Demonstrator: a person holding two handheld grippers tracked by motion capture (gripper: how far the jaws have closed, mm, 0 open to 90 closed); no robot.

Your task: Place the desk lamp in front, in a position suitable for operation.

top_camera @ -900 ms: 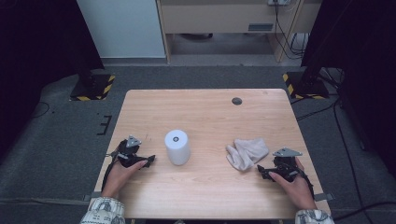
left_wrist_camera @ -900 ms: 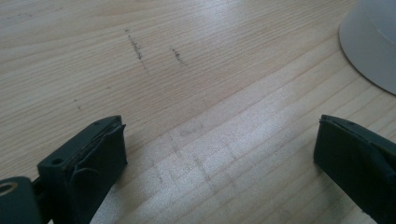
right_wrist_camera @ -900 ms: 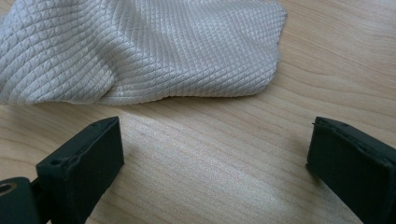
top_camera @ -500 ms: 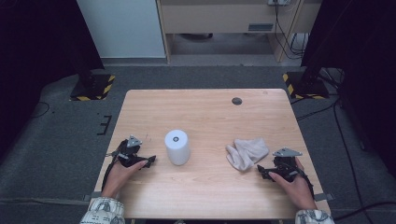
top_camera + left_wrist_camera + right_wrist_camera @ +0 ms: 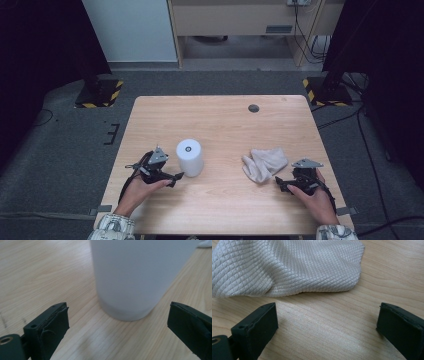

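A white cylinder (image 5: 189, 156) stands upright on the wooden table (image 5: 220, 125), left of centre. My left gripper (image 5: 175, 177) rests just left of it, open, and its jaws point at the cylinder's base (image 5: 130, 290) with a small gap in front of them. A crumpled white quilted cloth (image 5: 263, 164) lies right of centre. Just right of the cloth sits my right gripper (image 5: 278, 182), also open, with bare wood between its jaws and the cloth (image 5: 287, 267) lying a little ahead of them.
A small dark round disc (image 5: 253, 108) sits near the table's far edge. Grey carpet surrounds the table, with cables and black stands with yellow-black striped bases (image 5: 100, 92) beyond the far corners. A pale cabinet (image 5: 240, 20) stands at the back.
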